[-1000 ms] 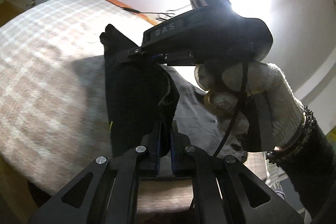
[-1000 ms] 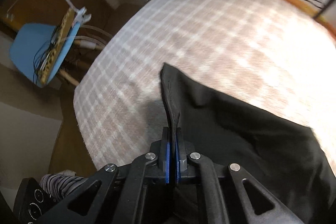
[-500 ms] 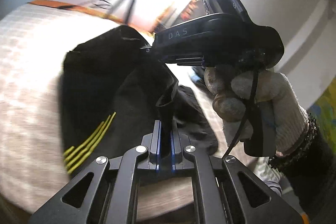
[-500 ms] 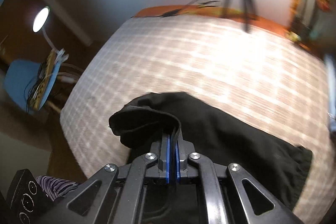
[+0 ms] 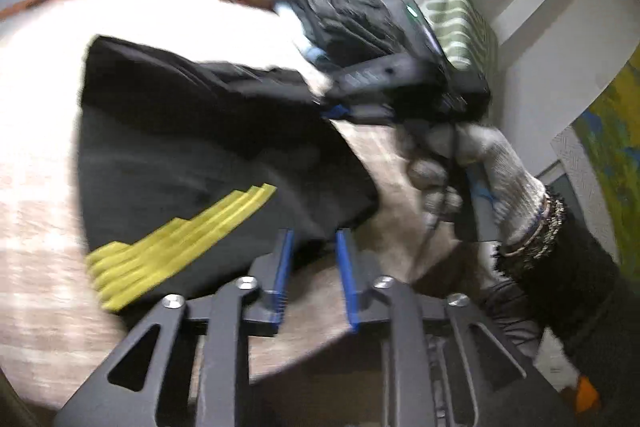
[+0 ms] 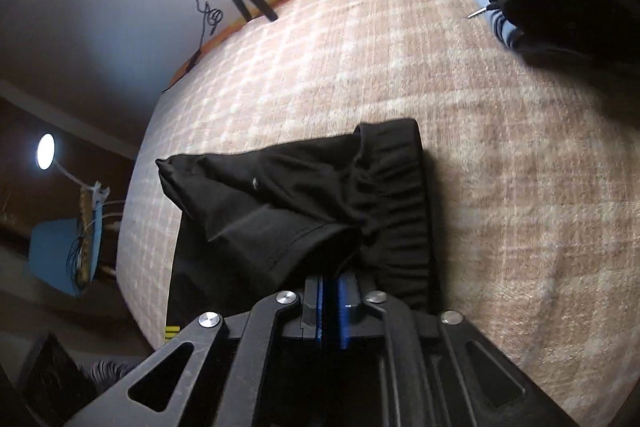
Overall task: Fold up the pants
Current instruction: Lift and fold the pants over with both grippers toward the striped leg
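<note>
clearly, the black pants (image 6: 304, 211) are laid doubled over on the checked bed (image 6: 500, 155), near its front edge; the left tongs (image 5: 312, 247) are seen opening, pads apart, cloth loose between them; the right tongs (image 6: 332, 287) are opening too, barely parted, hem at the tips; fabric could snag on withdrawal and the fold be dragged undone.

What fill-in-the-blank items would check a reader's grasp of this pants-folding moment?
1. The stripes printed on the black pants are ____.
2. The pants lie on a checked, ____-coloured cover.
3. The gathered waistband shows in the ____ wrist view.
4. The hand holding the right gripper wears a knit ____.

Missing words: yellow; beige; right; glove
</note>
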The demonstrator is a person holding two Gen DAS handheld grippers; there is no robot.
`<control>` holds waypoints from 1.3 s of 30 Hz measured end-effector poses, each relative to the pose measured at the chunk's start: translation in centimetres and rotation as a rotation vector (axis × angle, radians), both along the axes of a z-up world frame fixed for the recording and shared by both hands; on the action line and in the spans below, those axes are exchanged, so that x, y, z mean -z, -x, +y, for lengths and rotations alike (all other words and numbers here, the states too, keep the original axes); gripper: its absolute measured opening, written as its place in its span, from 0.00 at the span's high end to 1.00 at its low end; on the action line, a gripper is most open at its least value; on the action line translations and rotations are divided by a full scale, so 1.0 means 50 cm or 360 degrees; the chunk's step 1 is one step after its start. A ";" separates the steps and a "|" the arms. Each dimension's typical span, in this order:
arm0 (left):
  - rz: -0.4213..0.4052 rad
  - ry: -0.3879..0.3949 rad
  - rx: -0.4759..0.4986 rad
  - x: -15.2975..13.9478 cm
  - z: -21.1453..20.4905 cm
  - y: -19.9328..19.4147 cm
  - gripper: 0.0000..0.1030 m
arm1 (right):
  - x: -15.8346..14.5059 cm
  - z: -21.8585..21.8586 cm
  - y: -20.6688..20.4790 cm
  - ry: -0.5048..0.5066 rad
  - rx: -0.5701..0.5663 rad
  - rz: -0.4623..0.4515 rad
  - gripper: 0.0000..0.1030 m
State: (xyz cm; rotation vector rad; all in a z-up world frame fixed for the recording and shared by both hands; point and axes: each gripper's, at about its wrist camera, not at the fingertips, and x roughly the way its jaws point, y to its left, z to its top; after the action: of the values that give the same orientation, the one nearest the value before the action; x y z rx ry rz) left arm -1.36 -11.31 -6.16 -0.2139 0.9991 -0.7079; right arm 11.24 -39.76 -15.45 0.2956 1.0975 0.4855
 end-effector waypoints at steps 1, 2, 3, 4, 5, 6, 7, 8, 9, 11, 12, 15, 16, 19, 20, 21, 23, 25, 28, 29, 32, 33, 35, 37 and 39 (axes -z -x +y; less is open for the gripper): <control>-0.0034 -0.0040 -0.0029 -0.006 0.001 0.012 0.78 | -0.007 0.001 0.004 0.0041 -0.0018 -0.0033 0.84; -0.0046 -0.0069 -0.0076 -0.003 0.024 0.000 0.78 | -0.015 -0.002 0.009 0.0063 -0.0047 -0.0072 0.73; -0.0023 -0.0077 -0.0130 0.004 0.043 -0.026 0.78 | -0.021 -0.002 0.013 0.0073 -0.0065 -0.0094 0.65; 0.0004 -0.0077 -0.0160 0.016 0.059 -0.044 0.78 | -0.035 -0.003 0.019 0.0117 -0.0081 -0.0138 0.61; 0.0024 -0.0100 -0.0174 0.030 0.064 -0.064 0.78 | -0.041 -0.004 0.025 0.0160 -0.0081 -0.0167 0.57; 0.0027 -0.0152 -0.0194 0.043 0.066 -0.077 0.78 | -0.052 -0.007 0.030 0.0229 -0.0081 -0.0209 0.57; 0.0032 -0.0190 -0.0206 0.055 0.066 -0.081 0.78 | -0.064 -0.007 0.041 0.0305 -0.0086 -0.0262 0.57; 0.0062 -0.0199 -0.0213 0.070 0.068 -0.093 0.78 | -0.078 -0.007 0.056 0.0367 -0.0085 -0.0325 0.57; 0.0086 -0.0189 -0.0214 0.078 0.069 -0.097 0.78 | -0.092 -0.006 0.072 0.0397 -0.0101 -0.0385 0.56; 0.0113 -0.0193 -0.0200 0.093 0.063 -0.097 0.78 | -0.111 -0.008 0.100 0.0414 -0.0166 -0.0487 0.54; 0.0113 -0.0205 -0.0186 0.099 0.058 -0.096 0.78 | -0.119 0.004 0.115 0.0430 -0.0213 -0.0538 0.52; 0.0095 -0.0222 -0.0165 0.100 0.049 -0.092 0.78 | -0.121 0.068 0.140 0.0521 -0.0418 -0.0623 0.48; 0.0094 -0.0218 -0.0161 0.096 0.051 -0.087 0.78 | -0.116 0.087 0.140 0.0560 -0.0459 -0.0630 0.46; 0.0116 -0.0187 -0.0174 0.100 0.063 -0.094 0.78 | -0.081 0.143 0.139 0.0720 -0.0566 -0.0647 0.37; 0.0128 -0.0170 -0.0179 0.103 0.068 -0.095 0.78 | -0.068 0.156 0.137 0.0765 -0.0591 -0.0646 0.36; 0.0133 -0.0158 -0.0182 0.103 0.072 -0.095 0.78 | -0.056 0.169 0.136 0.0810 -0.0619 -0.0643 0.36; 0.0139 -0.0146 -0.0186 0.102 0.078 -0.096 0.78 | -0.029 0.189 0.129 0.0898 -0.0670 -0.0645 0.36; 0.0147 -0.0132 -0.0189 0.103 0.083 -0.097 0.78 | -0.005 0.208 0.126 0.1054 -0.0715 -0.0683 0.36; 0.0160 -0.0119 -0.0191 0.105 0.086 -0.099 0.78 | 0.021 0.221 0.124 0.1241 -0.0776 -0.0730 0.39; 0.0161 -0.0121 -0.0190 0.105 0.085 -0.099 0.78 | 0.026 0.224 0.122 0.1289 -0.0787 -0.0742 0.39; 0.0157 -0.0126 -0.0184 0.105 0.084 -0.099 0.78 | 0.022 0.225 0.119 0.1359 -0.0779 -0.0789 0.79; 0.0156 -0.0125 -0.0183 0.105 0.084 -0.098 0.78 | 0.018 0.223 0.112 0.1386 -0.0759 -0.0781 0.81; 0.0156 -0.0120 -0.0182 0.106 0.085 -0.098 0.78 | -0.003 0.208 0.097 0.1309 -0.0732 -0.0748 0.90; 0.0161 -0.0115 -0.0183 0.105 0.086 -0.098 0.78 | -0.032 0.190 0.073 0.1228 -0.0689 -0.0725 0.94; 0.0170 -0.0108 -0.0187 0.104 0.087 -0.099 0.78 | -0.059 0.167 0.035 0.1157 -0.0584 -0.0740 0.93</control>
State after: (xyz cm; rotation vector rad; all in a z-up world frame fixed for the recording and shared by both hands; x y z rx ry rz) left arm 3.61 -6.97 -11.37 -0.2513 1.1016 -0.5595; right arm 9.48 -31.43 -12.47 -0.6402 0.8015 0.4170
